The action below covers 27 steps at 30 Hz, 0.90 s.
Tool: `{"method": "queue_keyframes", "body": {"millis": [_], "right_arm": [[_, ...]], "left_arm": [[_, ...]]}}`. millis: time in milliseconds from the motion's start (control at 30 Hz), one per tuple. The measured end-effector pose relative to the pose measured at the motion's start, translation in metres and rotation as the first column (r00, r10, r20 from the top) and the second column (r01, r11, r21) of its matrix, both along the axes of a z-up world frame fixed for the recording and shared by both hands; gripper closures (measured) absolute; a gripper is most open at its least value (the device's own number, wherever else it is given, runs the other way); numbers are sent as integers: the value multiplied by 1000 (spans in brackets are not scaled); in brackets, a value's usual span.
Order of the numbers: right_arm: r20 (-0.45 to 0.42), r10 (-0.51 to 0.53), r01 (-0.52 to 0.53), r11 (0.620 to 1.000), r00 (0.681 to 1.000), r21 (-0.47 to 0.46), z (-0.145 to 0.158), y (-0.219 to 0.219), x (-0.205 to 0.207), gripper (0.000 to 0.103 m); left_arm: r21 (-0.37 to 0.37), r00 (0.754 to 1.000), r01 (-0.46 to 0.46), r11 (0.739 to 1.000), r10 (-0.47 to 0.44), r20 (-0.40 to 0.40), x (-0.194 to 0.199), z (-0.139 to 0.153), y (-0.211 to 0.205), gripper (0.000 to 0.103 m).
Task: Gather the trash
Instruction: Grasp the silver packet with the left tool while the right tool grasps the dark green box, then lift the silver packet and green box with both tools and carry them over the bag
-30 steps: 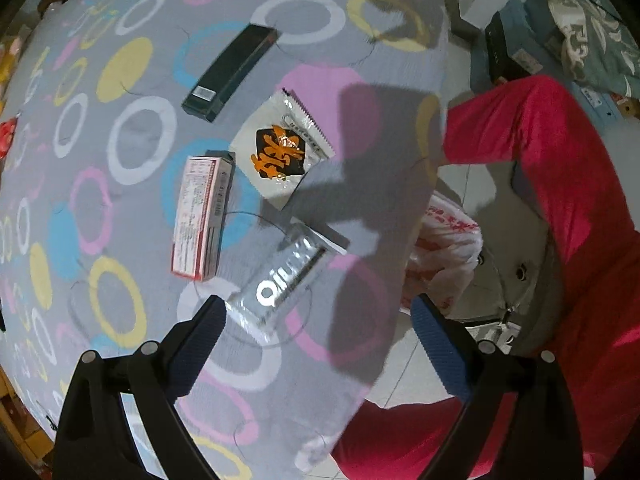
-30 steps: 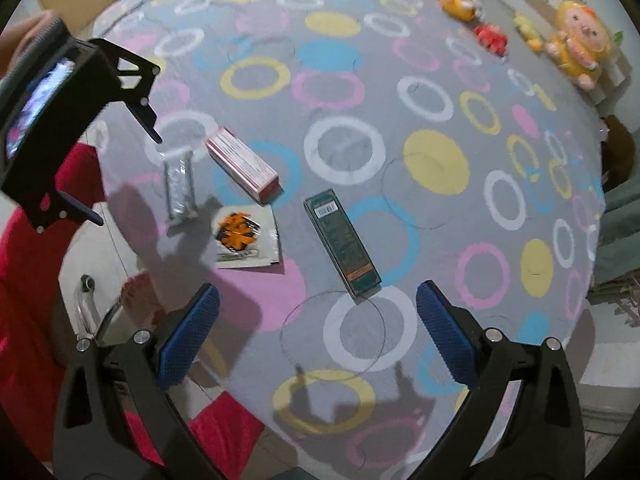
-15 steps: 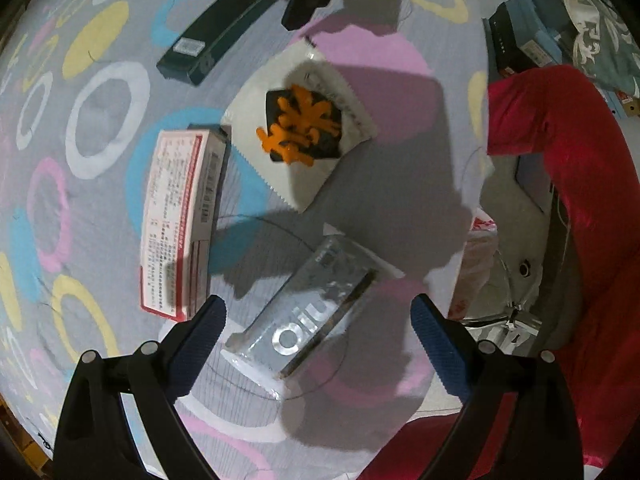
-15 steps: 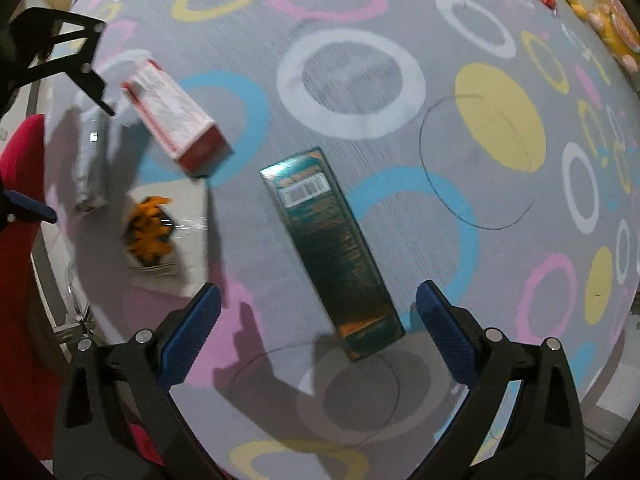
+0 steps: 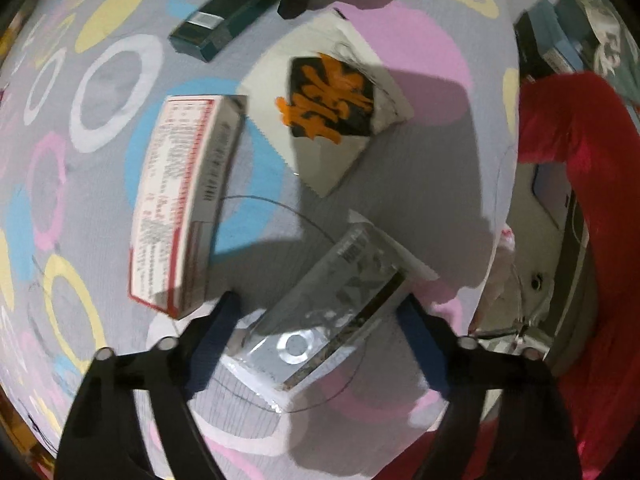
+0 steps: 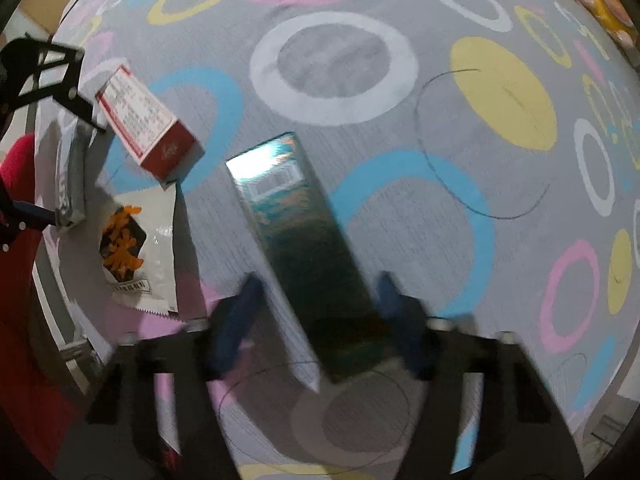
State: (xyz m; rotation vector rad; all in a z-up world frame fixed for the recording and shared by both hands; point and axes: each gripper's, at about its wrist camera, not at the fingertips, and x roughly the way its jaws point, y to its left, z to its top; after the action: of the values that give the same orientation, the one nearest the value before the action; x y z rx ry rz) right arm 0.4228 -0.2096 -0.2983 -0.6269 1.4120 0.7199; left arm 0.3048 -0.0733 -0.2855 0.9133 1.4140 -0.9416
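Jaws of left tool (image 5: 316, 320) closing around silver wrapper (image 5: 324, 316), right tool (image 6: 316, 304) closing around dark green box (image 6: 304, 248).

Grey tablecloth (image 6: 460, 264) covers the whole table — printed with rings and filled ovals in white, yellow, pink and blue, plus thin dark pen-like circles. At the cloth's far right corner in the right wrist view, a row of soft toys (image 6: 600, 4), yellow, orange and red, blurred. Off the cloth's right edge in the left wrist view: red clothing (image 5: 580, 152) of a person, pale floor between, and beyond it a heap of blue-grey patterned fabric (image 5: 608, 40) — details too blurred to tell.
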Motion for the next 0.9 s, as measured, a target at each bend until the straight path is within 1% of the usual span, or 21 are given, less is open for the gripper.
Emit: {"method": "queue_keyframes", "body": {"millis": [33,100,167,233,300,367,400,433,467,500,600,633,667,733,800,867,900], "right_arm": [[-3,-19,19,1000,1000,6,1,-3,3,62],[8,-39,39,999,999,-1,3,-7,3,64],[38,-40,40,999,999,-14,5,-6,-3,65],[85,-63,65,998,994,-19,9,-6,-10,66],[130,-111,115,993,985,-20,12,-7,-19,67],[188,-174,177,984,967,0,22,-14,-27,67],[212,-205,208,978,956,7,27,-17,-31,67],[245,-253,256,966,936,21,35,-22,-37,67],[274,-281,285,958,920,26,40,-24,-41,67],[295,-309,315,949,904,30,45,-26,-46,67],[341,-426,432,900,838,62,66,-37,-68,67],[343,-444,447,892,828,75,75,-42,-68,67],[351,-461,461,883,815,90,85,-44,-72,67],[370,-490,484,867,789,116,103,-43,-85,67],[387,-502,493,860,774,130,117,-43,-91,67],[404,-512,495,855,758,155,132,-38,-105,67],[412,-517,497,852,750,164,137,-33,-115,67]], "left_arm": [[-1,1000,-11,1000,11,3,3,2,2,39],[2,999,-44,999,44,20,4,7,4,47],[7,996,-80,997,80,41,4,9,5,52],[13,990,-129,992,128,66,1,11,6,56],[11,978,-187,982,185,97,-3,14,9,59],[8,964,-244,970,241,115,-3,16,12,60],[4,949,-285,958,282,138,-3,18,16,61],[0,939,-317,949,313,144,-3,20,21,61],[-4,929,-344,939,341,144,-2,21,25,61],[-12,913,-387,922,384,140,0,24,31,61],[-29,876,-459,888,458,150,3,34,44,61],[-47,853,-498,866,499,154,4,41,51,61],[-52,841,-518,854,520,153,9,45,56,61],[-77,805,-569,819,573,151,8,57,69,61],[-100,775,-601,793,609,171,7,72,80,61],[-119,750,-625,771,636,181,3,85,86,61],[-122,742,-633,765,644,185,1,90,86,61]]}}
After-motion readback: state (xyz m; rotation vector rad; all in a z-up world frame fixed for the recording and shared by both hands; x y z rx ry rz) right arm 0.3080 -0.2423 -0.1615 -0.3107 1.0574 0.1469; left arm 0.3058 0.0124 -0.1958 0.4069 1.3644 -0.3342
